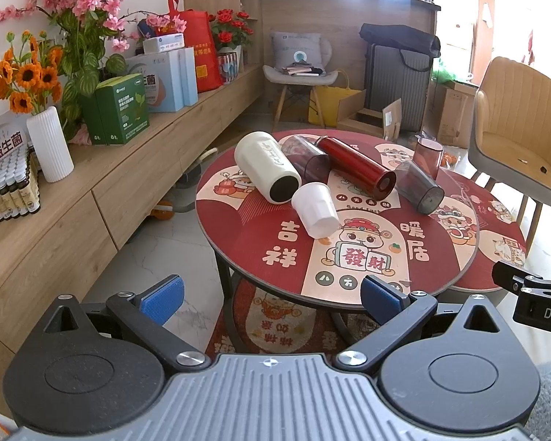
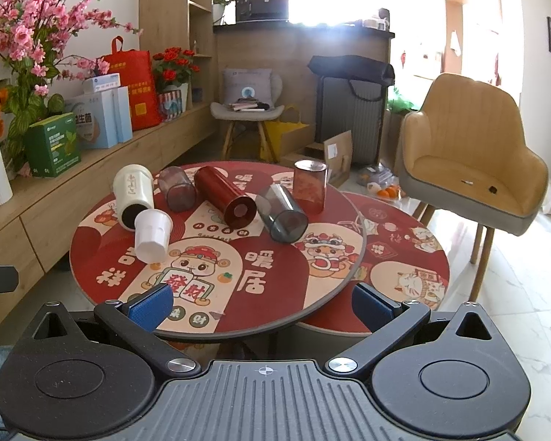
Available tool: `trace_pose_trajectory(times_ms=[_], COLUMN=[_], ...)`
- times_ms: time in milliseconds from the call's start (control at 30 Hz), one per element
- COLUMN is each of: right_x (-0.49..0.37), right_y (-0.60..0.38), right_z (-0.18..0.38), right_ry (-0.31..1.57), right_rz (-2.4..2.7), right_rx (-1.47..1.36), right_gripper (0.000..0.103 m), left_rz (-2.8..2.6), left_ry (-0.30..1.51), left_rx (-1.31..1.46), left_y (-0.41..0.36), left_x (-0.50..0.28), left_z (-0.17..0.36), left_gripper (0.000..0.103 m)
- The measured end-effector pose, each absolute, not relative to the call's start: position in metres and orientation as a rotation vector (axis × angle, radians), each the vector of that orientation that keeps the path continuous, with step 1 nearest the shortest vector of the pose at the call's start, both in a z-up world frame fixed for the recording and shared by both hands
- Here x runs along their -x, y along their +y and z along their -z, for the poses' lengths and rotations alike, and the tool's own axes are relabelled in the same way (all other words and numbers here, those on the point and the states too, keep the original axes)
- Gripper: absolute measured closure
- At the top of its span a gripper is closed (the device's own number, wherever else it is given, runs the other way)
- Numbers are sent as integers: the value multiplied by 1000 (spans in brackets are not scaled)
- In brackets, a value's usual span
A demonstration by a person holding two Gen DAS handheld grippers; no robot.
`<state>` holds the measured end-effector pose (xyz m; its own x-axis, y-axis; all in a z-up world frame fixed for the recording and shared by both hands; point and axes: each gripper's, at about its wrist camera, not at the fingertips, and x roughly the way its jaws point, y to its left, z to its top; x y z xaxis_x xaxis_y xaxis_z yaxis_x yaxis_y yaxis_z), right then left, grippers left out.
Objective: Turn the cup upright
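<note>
Several cups lie on their sides on a round red table (image 1: 275, 257) (image 2: 275, 294): a small white plastic cup (image 1: 315, 209) (image 2: 151, 234), a cream tumbler (image 1: 266, 167) (image 2: 133, 195), a red metal tumbler (image 1: 356, 167) (image 2: 224, 196) and two smoky translucent cups (image 1: 418, 187) (image 2: 281, 213) (image 1: 306, 158) (image 2: 176, 188). A reddish translucent cup (image 1: 428, 156) (image 2: 309, 185) stands upright at the far right. My left gripper (image 1: 272, 296) is open and empty, short of the table's near edge. My right gripper (image 2: 262, 305) is open and empty over the near edge.
A second lower round table (image 2: 404, 268) overlaps on the right. A yellow armchair (image 2: 474, 169) stands right of it. A long wooden sideboard (image 1: 92, 191) with boxes, flowers and a white vase (image 1: 49, 145) runs along the left. The right gripper's body (image 1: 536, 294) shows at the left view's right edge.
</note>
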<state>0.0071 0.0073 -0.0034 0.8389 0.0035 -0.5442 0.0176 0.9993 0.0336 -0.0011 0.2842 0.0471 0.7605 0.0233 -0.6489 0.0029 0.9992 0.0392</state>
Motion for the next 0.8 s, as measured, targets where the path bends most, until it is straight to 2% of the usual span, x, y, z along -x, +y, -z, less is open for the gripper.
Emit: trace_pose_trajectory(times_ms=[433,800], right_x=[-33,-127], right_y=[2,-35], right_z=[12,42], right_ry=[620,623], right_rz=[-3,6], right_rx=[-51,-12], right_gripper=[0,0], left_rz=[-31,-68], left_ry=[735,771], left_rx=[-24,1], left_y=[286,292], left_x=[-24,-78], left_z=[-37,-11], left_gripper=[0,0])
